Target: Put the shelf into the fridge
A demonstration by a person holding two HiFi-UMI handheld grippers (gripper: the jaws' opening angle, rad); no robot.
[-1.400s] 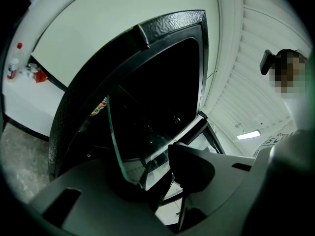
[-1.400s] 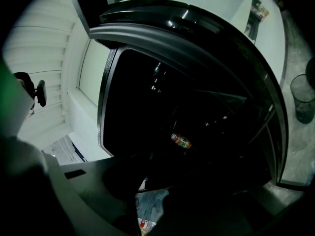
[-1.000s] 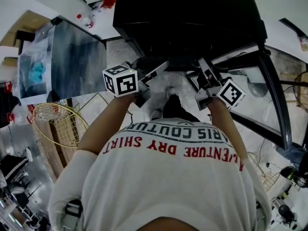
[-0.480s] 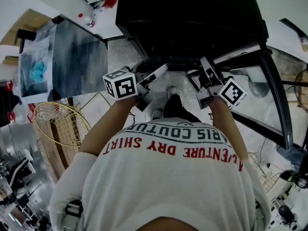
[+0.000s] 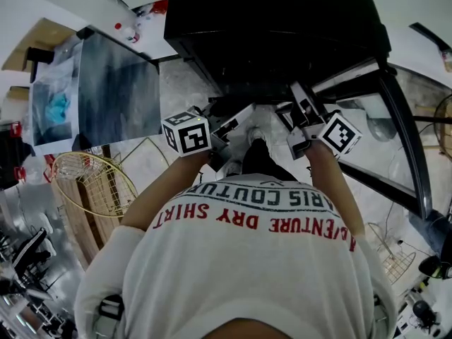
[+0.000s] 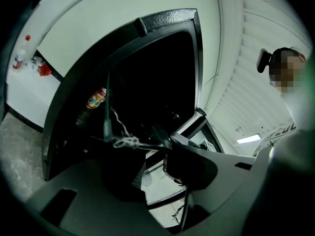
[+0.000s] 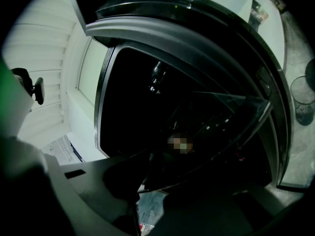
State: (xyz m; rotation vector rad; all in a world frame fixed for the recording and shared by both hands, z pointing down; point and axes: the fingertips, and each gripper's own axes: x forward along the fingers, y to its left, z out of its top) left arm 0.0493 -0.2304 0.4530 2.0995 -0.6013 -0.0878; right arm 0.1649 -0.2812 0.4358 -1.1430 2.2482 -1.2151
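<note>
The black fridge (image 5: 275,27) stands open in front of me, its glass door (image 5: 399,133) swung out to the right. A clear shelf (image 7: 216,127) lies level in the dark opening, and my right gripper (image 5: 296,110) (image 7: 142,181) is shut on its near edge. My left gripper (image 5: 236,122) (image 6: 152,173) hangs a little back from the fridge's front. Its jaws have just been closing somewhat from wide apart, with nothing pinched between them. A thin dark shelf edge (image 6: 142,143), with a knot of string on it, runs just ahead of its fingertips.
A drink can (image 6: 96,98) stands inside the fridge at the left. A grey glass panel (image 5: 116,90) leans at the left, and a yellow wire basket (image 5: 92,182) sits on the floor below it. My shoe (image 5: 254,147) is close under the grippers.
The left gripper has drawn back from the fridge's front, towards me and to the right in the head view. The right gripper has stayed where it was.
</note>
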